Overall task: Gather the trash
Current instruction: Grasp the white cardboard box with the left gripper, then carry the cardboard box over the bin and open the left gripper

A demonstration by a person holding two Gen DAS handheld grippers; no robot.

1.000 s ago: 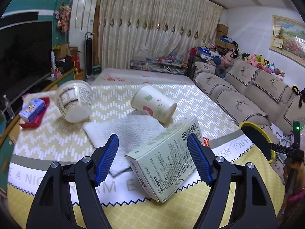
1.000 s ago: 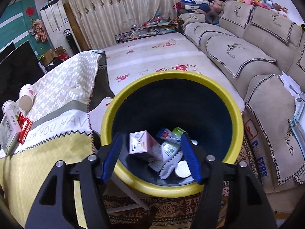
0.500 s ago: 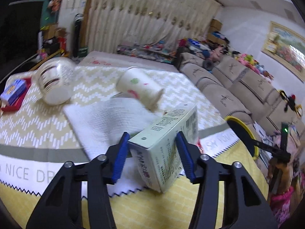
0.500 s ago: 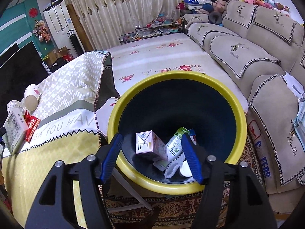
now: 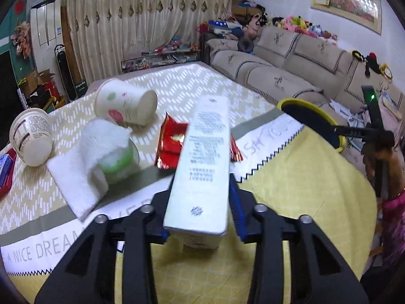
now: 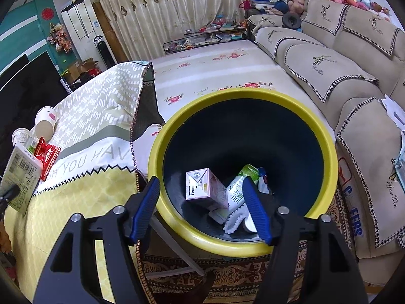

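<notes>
My left gripper (image 5: 202, 190) is shut on a long pale green carton box (image 5: 202, 157) and holds it tilted above the table; the box also shows in the right wrist view (image 6: 20, 172). A red snack wrapper (image 5: 172, 141) lies just beyond it. A paper cup (image 5: 126, 101) and a white tub (image 5: 30, 134) lie on their sides. A white towel (image 5: 86, 152) drapes over a green-lidded jar (image 5: 119, 159). My right gripper (image 6: 202, 202) is open and empty over the yellow-rimmed bin (image 6: 326, 141), which holds a pink carton (image 6: 202, 187) and other trash.
The table has a yellow and grey cloth (image 5: 291, 177). The bin (image 5: 311, 119) stands past the table's right end. A beige sofa (image 6: 341, 76) runs along the right. A blue packet on a red tray (image 5: 5, 167) sits at the left edge.
My left gripper has closed on the carton box, lifted it off the table and turned toward the right, uncovering the red wrapper. My right gripper has stayed open over the bin.
</notes>
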